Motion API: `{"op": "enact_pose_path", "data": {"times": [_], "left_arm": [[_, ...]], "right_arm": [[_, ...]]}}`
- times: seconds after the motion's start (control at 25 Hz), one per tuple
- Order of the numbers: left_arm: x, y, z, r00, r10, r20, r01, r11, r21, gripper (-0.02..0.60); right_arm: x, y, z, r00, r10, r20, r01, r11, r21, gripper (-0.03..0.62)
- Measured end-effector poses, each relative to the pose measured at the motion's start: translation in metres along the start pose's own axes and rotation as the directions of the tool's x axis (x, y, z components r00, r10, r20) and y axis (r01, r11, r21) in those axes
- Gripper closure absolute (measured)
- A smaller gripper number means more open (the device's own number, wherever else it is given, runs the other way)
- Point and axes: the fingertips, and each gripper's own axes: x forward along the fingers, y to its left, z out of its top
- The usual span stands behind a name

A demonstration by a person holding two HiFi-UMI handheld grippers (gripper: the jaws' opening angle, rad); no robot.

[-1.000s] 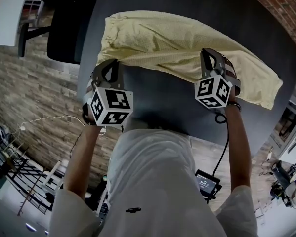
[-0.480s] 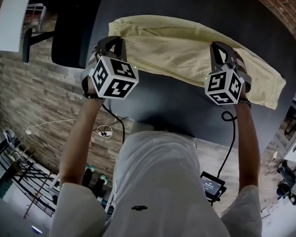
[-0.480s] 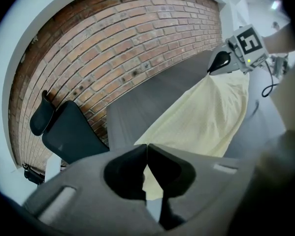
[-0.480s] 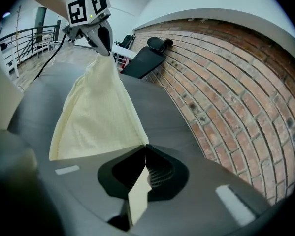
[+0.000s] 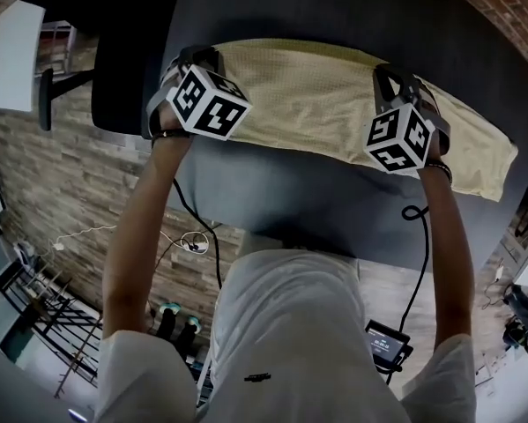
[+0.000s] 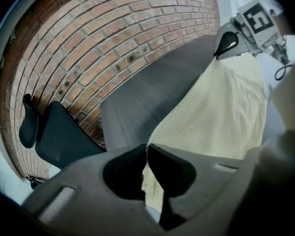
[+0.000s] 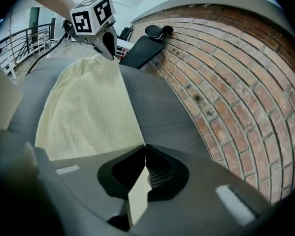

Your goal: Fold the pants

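Head view: pale-yellow pants (image 5: pixel 334 104) lie long-axis left-to-right across the dark worktop (image 5: pixel 316 192), my left gripper (image 5: pixel 197 55) pinching their far left corner, jaws just eased a hair wider, and my right gripper (image 5: pixel 396 76) clamped on the same far edge, with the pants' other end beyond it.

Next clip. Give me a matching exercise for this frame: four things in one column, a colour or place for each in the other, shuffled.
Things:
1. pants
2. table
3. wall
4. chair

Colour or place:
a. red brick
b. dark grey, under the pants
c. pale yellow
d. black, beside the table's end

Pairs: 1-c, 2-b, 3-a, 4-d
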Motion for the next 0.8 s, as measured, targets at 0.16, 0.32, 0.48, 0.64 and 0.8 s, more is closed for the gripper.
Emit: {"op": "enact_pose_path", "data": {"times": [0.16, 0.32, 0.48, 0.64, 0.8], "left_arm": [[0.028, -0.002, -0.004, 0.999, -0.018, -0.037, 0.019, 1.0, 0.022, 0.557], [0.043, -0.008, -0.01, 0.999, -0.027, -0.046, 0.027, 1.0, -0.003, 0.552], [0.054, -0.007, -0.017, 0.998, -0.009, -0.055, 0.009, 1.0, -0.013, 0.51], [0.061, 0.0, -0.019, 0.999, -0.041, -0.037, 0.038, 0.997, -0.06, 0.445], [0.05, -0.002, -0.02, 0.996, -0.084, 0.006, 0.085, 0.993, -0.084, 0.409]], "right_arm": [[0.023, 0.0, -0.003, 0.999, 0.007, -0.037, -0.007, 1.0, 0.001, 0.582], [0.037, -0.001, -0.012, 0.997, -0.015, -0.071, 0.015, 1.0, 0.006, 0.577], [0.046, -0.009, -0.024, 0.994, -0.03, -0.101, 0.036, 0.998, 0.049, 0.585], [0.048, -0.014, -0.024, 0.995, -0.031, -0.092, 0.04, 0.995, 0.094, 0.586], [0.037, -0.009, -0.019, 0.999, -0.027, -0.047, 0.033, 0.992, 0.124, 0.586]]}}
